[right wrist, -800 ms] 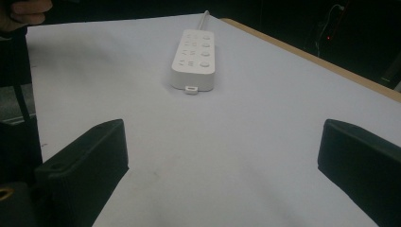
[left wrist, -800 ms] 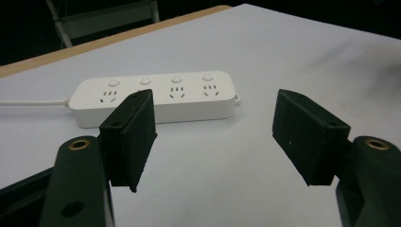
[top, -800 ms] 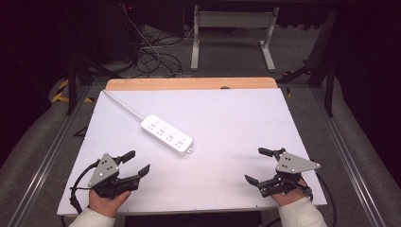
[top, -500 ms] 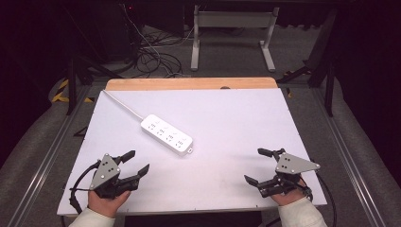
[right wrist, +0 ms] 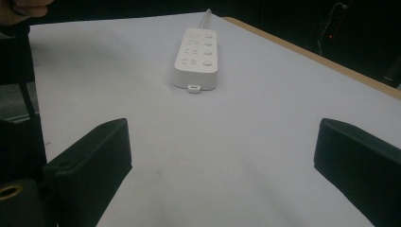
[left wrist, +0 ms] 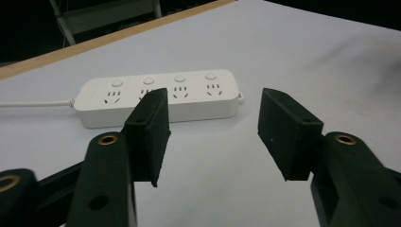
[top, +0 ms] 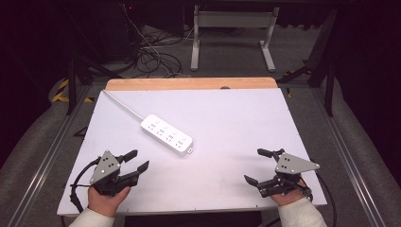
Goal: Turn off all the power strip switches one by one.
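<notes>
Seen from the high view, a white power strip (top: 166, 134) lies at a slant on the white table (top: 236, 123), left of the middle, with its white cord (top: 122, 104) running off toward the far left corner. The left gripper (top: 136, 161) sits near the table's near left corner, just short of the strip and apart from it, its jaws parted with nothing between them. The right gripper (top: 261, 166) is near the near right corner, well apart from the strip, its jaws spread wide and empty.

Along the left gripper view, the two black jaws stand a fair way open over bare table, and the power strip (left wrist: 156, 97) lies just beyond them, broadside, showing four sockets and four round buttons.

Along the right gripper view, the jaws stand very wide, nothing held, and the power strip (right wrist: 196, 57) lies farther off, end-on, with its cord (right wrist: 206, 15) leading away at the far end.
</notes>
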`<state>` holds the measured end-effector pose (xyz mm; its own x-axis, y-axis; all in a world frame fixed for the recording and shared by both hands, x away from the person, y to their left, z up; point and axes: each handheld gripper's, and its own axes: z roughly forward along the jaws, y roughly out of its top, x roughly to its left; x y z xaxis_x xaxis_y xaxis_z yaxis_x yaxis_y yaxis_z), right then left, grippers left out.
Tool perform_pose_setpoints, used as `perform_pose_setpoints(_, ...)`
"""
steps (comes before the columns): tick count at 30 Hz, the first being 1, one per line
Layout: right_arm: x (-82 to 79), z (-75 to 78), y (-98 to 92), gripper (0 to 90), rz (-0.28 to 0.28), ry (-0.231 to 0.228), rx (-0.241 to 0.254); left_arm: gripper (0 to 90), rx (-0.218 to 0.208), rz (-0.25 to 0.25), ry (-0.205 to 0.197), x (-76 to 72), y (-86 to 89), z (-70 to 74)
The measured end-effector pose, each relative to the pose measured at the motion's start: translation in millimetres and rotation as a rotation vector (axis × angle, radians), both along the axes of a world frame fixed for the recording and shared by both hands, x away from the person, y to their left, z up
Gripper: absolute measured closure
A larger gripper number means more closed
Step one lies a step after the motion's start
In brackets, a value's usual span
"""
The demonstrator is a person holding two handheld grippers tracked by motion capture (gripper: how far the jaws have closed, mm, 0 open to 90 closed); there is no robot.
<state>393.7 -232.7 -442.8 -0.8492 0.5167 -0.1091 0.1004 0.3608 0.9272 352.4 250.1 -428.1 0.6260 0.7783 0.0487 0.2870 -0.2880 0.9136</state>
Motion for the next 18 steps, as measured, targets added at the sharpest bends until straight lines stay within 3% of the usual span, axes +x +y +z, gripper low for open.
perform_pose_setpoints(1,-0.2,0.0,0.1,5.7,0.001,0.0,-0.001,47.2,0.015,-0.003,-0.006,1.8,-1.7,2.8)
perform_pose_setpoints(6,-0.4,0.0,0.4,6.3,0.003,0.0,-0.004,52.9,0.013,-0.026,0.006,7.7,-6.7,10.4)
perform_pose_setpoints(18,-0.8,-1.0,1.1,7.8,0.014,0.012,-0.009,53.0,0.002,-0.082,0.032,29.2,-24.9,26.1)
